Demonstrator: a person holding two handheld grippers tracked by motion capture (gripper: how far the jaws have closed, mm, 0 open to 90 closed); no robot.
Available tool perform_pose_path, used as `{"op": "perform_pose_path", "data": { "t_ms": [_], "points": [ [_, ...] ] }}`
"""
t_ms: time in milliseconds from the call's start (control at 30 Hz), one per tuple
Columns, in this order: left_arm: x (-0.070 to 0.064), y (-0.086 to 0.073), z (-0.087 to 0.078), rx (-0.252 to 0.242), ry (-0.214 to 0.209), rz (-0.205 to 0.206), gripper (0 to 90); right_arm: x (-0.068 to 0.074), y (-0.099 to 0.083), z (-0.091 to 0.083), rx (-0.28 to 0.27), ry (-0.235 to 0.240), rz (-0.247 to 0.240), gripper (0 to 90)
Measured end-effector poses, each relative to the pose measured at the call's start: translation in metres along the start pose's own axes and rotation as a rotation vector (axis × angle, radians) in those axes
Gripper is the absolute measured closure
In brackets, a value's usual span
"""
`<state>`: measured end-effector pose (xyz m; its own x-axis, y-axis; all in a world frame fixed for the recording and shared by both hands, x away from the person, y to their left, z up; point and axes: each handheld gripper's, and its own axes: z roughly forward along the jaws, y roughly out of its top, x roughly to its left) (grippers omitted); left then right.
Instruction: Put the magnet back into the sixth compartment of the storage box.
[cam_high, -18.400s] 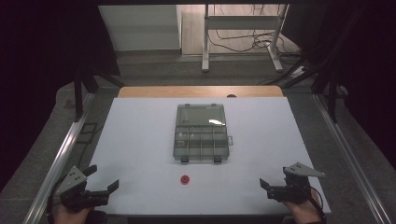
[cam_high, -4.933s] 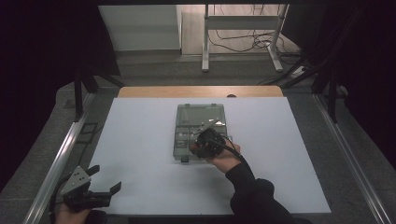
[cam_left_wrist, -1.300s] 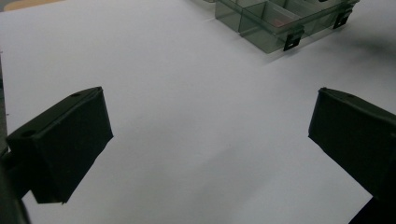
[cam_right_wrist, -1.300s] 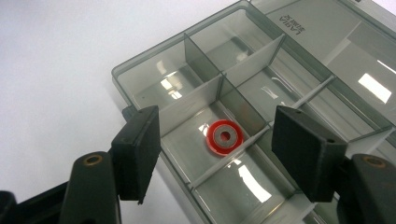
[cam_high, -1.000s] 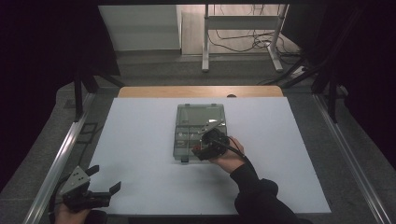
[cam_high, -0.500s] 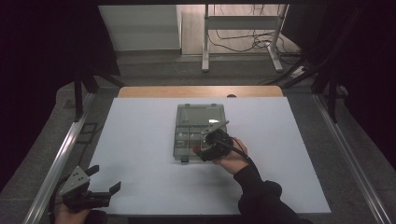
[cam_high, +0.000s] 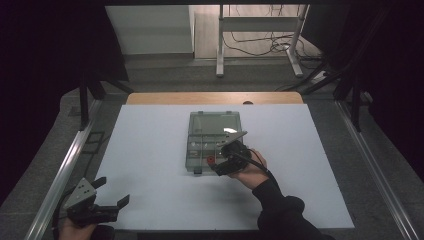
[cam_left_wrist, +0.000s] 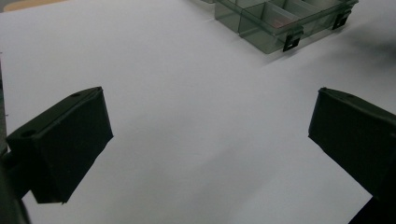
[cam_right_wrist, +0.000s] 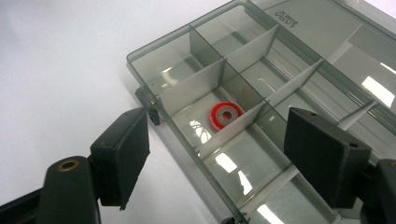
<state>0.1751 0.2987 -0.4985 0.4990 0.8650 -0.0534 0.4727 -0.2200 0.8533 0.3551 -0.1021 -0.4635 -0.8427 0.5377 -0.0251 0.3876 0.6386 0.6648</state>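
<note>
My right tool (cam_right_wrist: 217, 154) jaws apart, over box (cam_right_wrist: 299, 60); red ring (cam_right_wrist: 226, 115) lying in front compartment. Left tool (cam_left_wrist: 210, 154) apart, over bare counter (cam_left_wrist: 163, 93).

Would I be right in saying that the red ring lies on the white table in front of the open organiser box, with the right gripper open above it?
Not quite: the red ring lies inside a compartment of the organiser box, as the right gripper view shows. The right gripper is open above it.
</note>
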Motion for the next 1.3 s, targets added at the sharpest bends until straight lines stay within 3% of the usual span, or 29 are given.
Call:
{"op": "perform_pose_path", "data": {
  "t_ms": [733,1300],
  "points": [
    [0.0,0.0,0.0,0.0,0.0,0.001,0.1,0.001,-0.01,-0.015,-0.014,0.005,-0.008,17.8],
    [0.0,0.0,0.0,0.0,0.0,0.0,0.1,-0.004,-0.019,-0.026,-0.017,-0.024,0.04,9.0]
  ]
}}
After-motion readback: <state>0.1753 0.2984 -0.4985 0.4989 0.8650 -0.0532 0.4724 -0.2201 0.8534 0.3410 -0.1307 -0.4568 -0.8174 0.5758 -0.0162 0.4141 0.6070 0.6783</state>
